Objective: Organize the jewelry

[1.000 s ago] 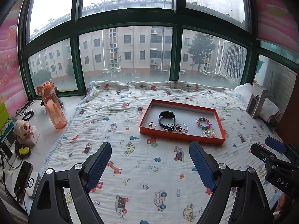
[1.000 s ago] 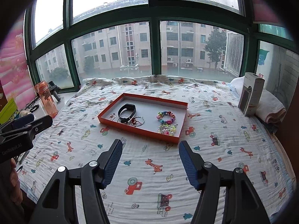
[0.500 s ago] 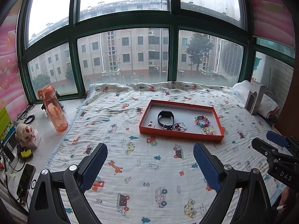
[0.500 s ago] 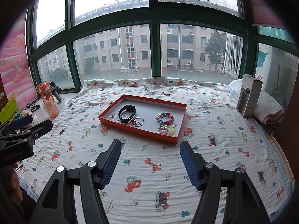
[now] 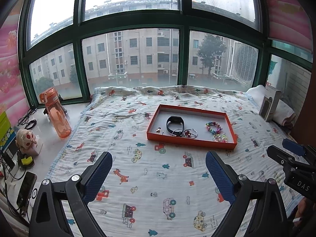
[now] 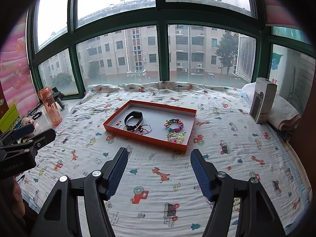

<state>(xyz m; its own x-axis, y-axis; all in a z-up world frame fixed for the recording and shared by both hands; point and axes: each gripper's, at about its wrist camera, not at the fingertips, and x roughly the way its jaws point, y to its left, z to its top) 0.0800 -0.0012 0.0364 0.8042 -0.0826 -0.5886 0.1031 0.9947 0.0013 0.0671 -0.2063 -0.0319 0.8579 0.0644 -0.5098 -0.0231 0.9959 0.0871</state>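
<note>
Two black grippers with blue ribbed pads, left gripper [image 5: 159, 162] and right gripper [image 6: 159, 158], hang wide apart and empty above the cartoon-print quilt [image 5: 150, 177], a bare stretch of it lying ahead. Beyond sits a shallow orange cardboard tray [image 6: 138, 136] holding a black wristband [image 6: 133, 117], thin silver hoops [image 6: 145, 128] and two colourful bead bracelets [image 6: 173, 124]; quilt surrounds every rim.

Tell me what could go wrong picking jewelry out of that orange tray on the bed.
1. The black band, hoop rings and red charm overlap, so lifting one may drag the others.
2. The tiny earrings may slip from wide pads.
3. The orange tray lies on a soft quilt, so pressing down may tip it.
</note>
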